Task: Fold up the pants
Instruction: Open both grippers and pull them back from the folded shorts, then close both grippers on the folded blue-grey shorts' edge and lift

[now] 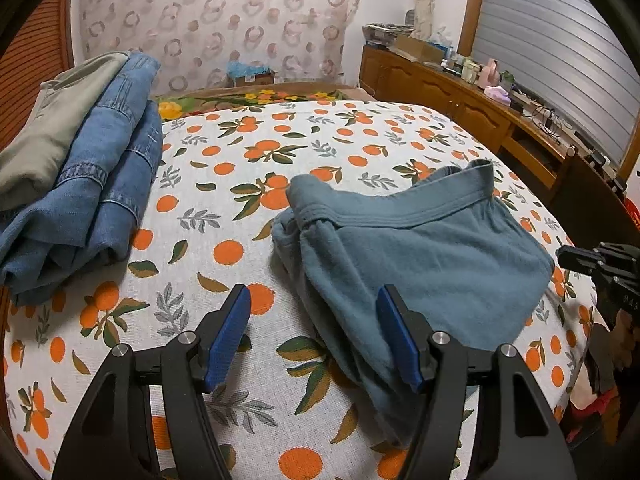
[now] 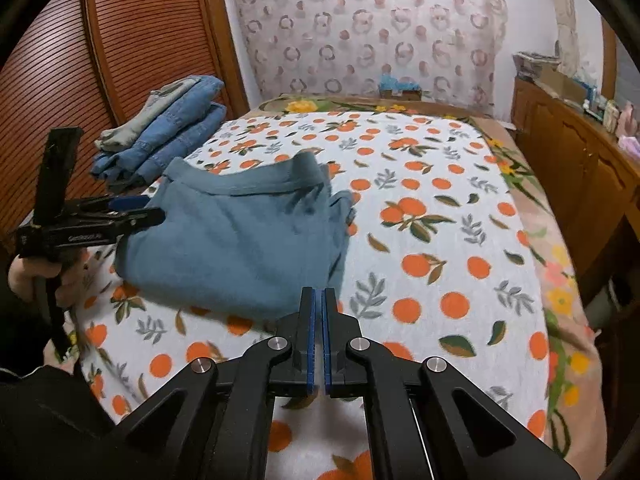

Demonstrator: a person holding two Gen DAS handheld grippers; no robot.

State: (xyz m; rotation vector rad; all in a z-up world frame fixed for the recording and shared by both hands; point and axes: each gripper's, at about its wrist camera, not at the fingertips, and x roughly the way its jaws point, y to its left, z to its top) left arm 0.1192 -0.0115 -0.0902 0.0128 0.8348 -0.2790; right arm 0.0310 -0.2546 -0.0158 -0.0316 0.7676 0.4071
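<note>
Teal blue pants [image 1: 420, 248] lie folded into a compact bundle on the orange-print bedspread [image 1: 224, 152], waistband at the far side. My left gripper [image 1: 312, 300] is open and empty, its right finger over the near edge of the pants. In the right wrist view the pants [image 2: 240, 240] lie left of centre. My right gripper [image 2: 319, 300] is shut and empty, just in front of the pants' near edge. The left gripper shows there at the left [image 2: 148, 210], at the pants' left edge. The right gripper's body shows at the right edge of the left wrist view [image 1: 600, 268].
A stack of folded jeans [image 1: 100, 184] with an olive garment [image 1: 48, 128] on top lies at the bed's far left, also in the right wrist view [image 2: 168, 136]. A wooden cabinet [image 1: 460, 96] with clutter runs along the right. A slatted wooden door [image 2: 120, 40] stands left.
</note>
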